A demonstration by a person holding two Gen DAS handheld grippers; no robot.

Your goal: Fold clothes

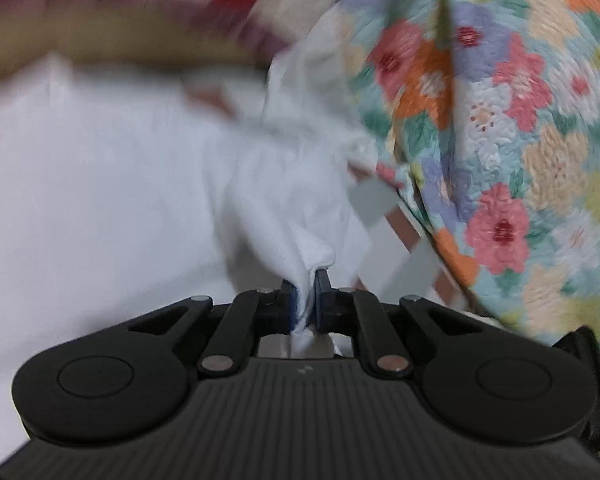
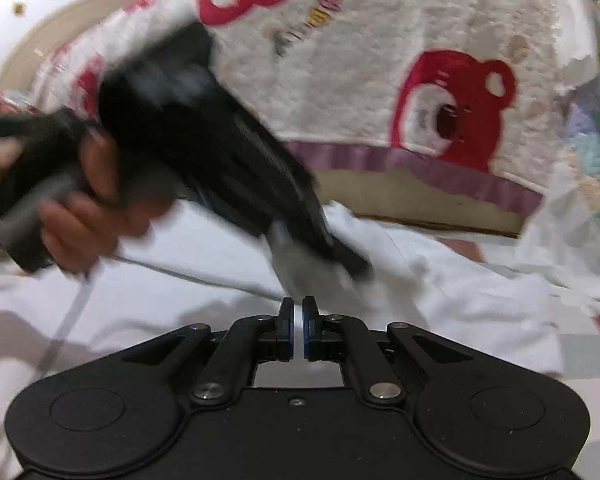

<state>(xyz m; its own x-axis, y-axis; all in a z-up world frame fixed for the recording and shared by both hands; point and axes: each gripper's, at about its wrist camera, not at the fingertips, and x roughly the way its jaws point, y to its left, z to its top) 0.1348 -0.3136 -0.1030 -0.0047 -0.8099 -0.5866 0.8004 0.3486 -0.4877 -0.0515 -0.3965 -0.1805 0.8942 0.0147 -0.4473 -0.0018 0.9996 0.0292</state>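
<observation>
Left wrist view: the left tool (image 1: 305, 280) is closed on a bunched fold of the white garment (image 1: 284, 200), w/ cloth pinched between the blue pads and a bit sticking out behind them, at lower centre of the frame. The rest of the garment spreads to the left and centre, blurred. At the right side of the frame is a floral quilt (image 1: 500, 140) w/ pink, orange and blue flowers; between it and the garment some grey and white strips show, cannot tell what they are. Right wrist view: the right tool (image 2: 298, 308) is at lower centre, pads nearly together w/ only a thin white sliver between; looks like a garment edge held there, but cannot tell for sure. The white garment (image 2: 440, 280) lies flat across the middle of the frame. At left a hand (image 2: 88, 216) grips the other tool's handle, its tip down on the cloth near centre. In the upper right, a white blanket (image 2: 380, 60) w/ red bear prints and purple border.
</observation>
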